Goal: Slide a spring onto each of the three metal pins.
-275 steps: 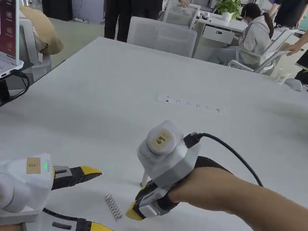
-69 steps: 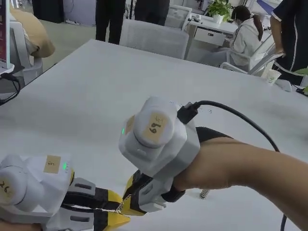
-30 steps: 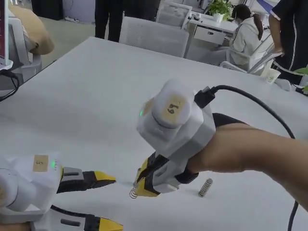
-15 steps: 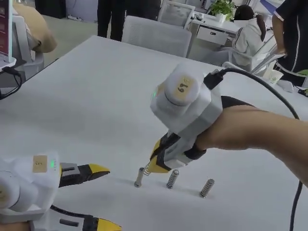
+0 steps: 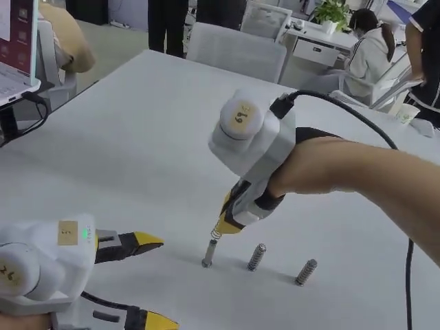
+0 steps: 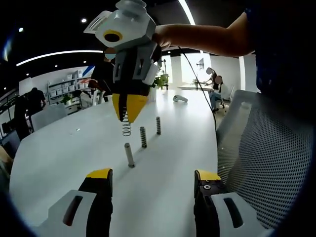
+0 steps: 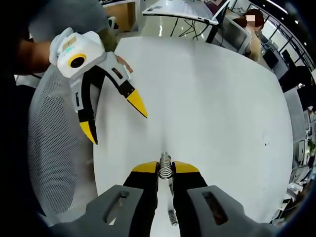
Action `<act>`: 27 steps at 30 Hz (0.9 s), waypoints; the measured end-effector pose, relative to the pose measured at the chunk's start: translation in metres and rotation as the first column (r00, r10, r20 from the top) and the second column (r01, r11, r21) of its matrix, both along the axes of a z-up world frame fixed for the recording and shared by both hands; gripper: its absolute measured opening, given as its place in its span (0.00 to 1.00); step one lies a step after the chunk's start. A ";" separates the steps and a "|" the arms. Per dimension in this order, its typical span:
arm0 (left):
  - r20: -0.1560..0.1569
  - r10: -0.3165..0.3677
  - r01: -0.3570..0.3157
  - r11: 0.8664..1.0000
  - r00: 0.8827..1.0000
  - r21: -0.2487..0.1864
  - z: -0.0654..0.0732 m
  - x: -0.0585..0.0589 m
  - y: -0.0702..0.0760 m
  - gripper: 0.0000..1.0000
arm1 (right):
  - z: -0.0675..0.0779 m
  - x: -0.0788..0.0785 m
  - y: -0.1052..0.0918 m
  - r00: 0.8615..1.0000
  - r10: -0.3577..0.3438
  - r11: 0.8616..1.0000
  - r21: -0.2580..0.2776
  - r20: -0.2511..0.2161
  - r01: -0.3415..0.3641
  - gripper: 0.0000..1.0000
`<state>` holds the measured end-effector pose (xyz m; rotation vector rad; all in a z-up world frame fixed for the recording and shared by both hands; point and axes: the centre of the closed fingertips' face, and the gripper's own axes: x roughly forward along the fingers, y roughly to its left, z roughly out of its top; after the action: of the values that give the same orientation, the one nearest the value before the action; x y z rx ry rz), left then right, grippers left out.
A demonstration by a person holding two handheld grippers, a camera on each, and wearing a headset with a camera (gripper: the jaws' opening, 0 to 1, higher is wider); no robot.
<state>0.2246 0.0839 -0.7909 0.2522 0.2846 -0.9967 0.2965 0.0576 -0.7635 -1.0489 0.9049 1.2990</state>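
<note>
Closest in, the left gripper (image 5: 161,280) sits low over the table (image 5: 137,137), yellow tips wide apart with nothing in them, aimed at the row of pins. Just past it is the bare pin (image 5: 208,254), standing upright. The right gripper (image 5: 223,228) is clamped on a spring (image 6: 126,126). The spring hangs pretty much vertical, right above the pin's tip, with a small gap visible in the left gripper view. So I'd say the move is basically straight down. Further along the row, the middle pin (image 5: 256,256) and the end pin (image 5: 306,271) each already wear a spring. The spring's top coils are tucked between the jaws, and I honestly can't tell if its hole is dead centre over the tip.
</note>
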 end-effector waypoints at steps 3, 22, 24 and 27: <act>-0.001 0.001 -0.001 1.000 1.000 0.001 0.000 0.000 0.001 0.62 | -0.005 0.001 -0.001 1.000 0.007 1.000 -0.022 0.002 -0.007 0.08; -0.004 0.010 -0.010 1.000 1.000 0.002 -0.002 0.002 0.006 0.59 | -0.024 0.006 0.000 0.999 0.000 0.999 -0.049 -0.034 -0.002 0.08; -0.004 0.011 -0.011 1.000 1.000 0.002 -0.003 0.001 0.007 0.59 | -0.026 0.005 0.000 0.999 -0.002 0.999 -0.053 -0.039 0.000 0.08; -0.006 0.011 -0.011 1.000 1.000 0.003 -0.003 0.000 0.008 0.58 | -0.029 0.005 0.001 0.999 -0.003 0.998 -0.056 -0.042 0.000 0.08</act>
<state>0.2249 0.0915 -0.7941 0.2501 0.2928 -0.9864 0.3015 0.0584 -0.7929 -1.0669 0.9785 1.3056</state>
